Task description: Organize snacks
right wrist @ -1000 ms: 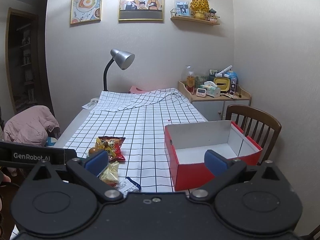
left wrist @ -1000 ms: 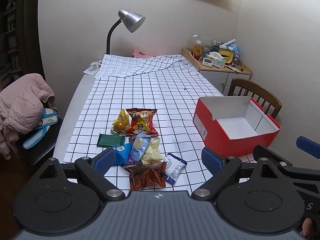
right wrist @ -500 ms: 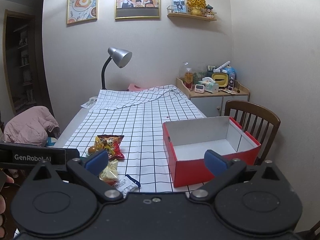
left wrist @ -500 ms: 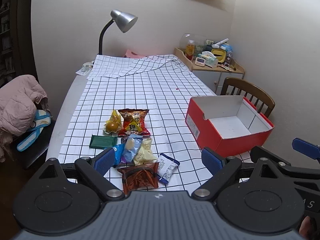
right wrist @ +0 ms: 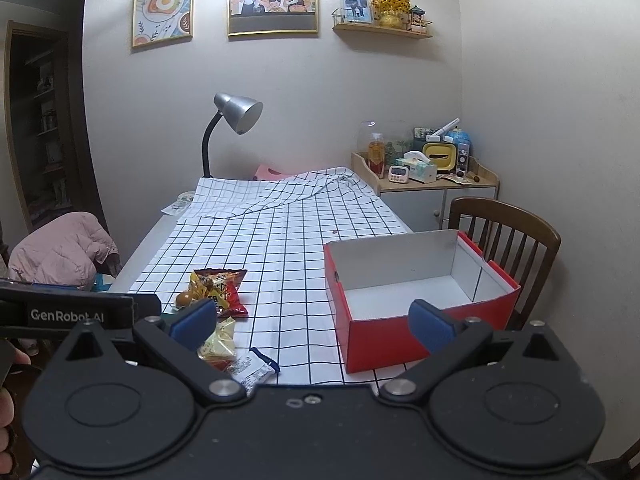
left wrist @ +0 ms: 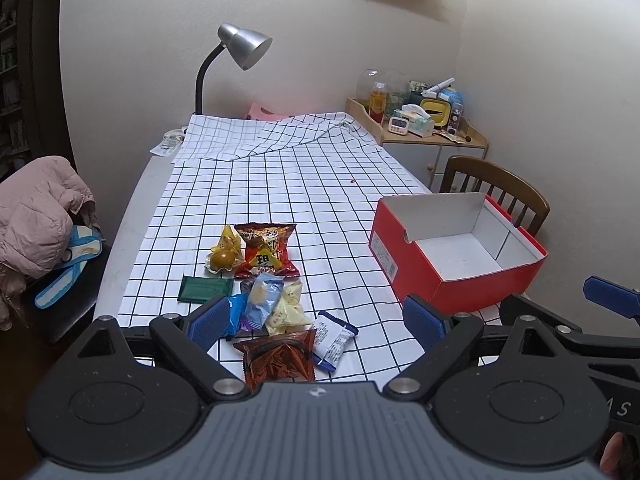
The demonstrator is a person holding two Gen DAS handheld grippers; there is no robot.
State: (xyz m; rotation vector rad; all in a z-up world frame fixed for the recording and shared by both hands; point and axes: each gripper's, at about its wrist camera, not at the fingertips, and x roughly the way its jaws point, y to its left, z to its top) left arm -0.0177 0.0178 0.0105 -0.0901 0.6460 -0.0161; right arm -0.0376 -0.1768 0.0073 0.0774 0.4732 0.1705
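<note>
Snacks (left wrist: 264,292) lie in a loose heap on the checked table (left wrist: 280,184), seen from the left wrist just ahead of the left jaws and between their two blue pads (left wrist: 208,320). Those jaws stand wide apart, released, grasping nothing. A brown packet (left wrist: 280,356) lies nearest, right at their base, with a white-and-blue packet (left wrist: 334,338) just beside it; a red bag (left wrist: 266,250) and a green packet (left wrist: 206,288) lie farther out. A red box (left wrist: 456,248), open on top, sits beyond the right-hand pad.

From the right wrist, the right jaws are likewise spread wide and hold nothing. The red box (right wrist: 416,292) sits ahead between the pads, nearer the right one (right wrist: 432,326). The snacks (right wrist: 220,312) lie off by the left pad, partly hidden behind it.
</note>
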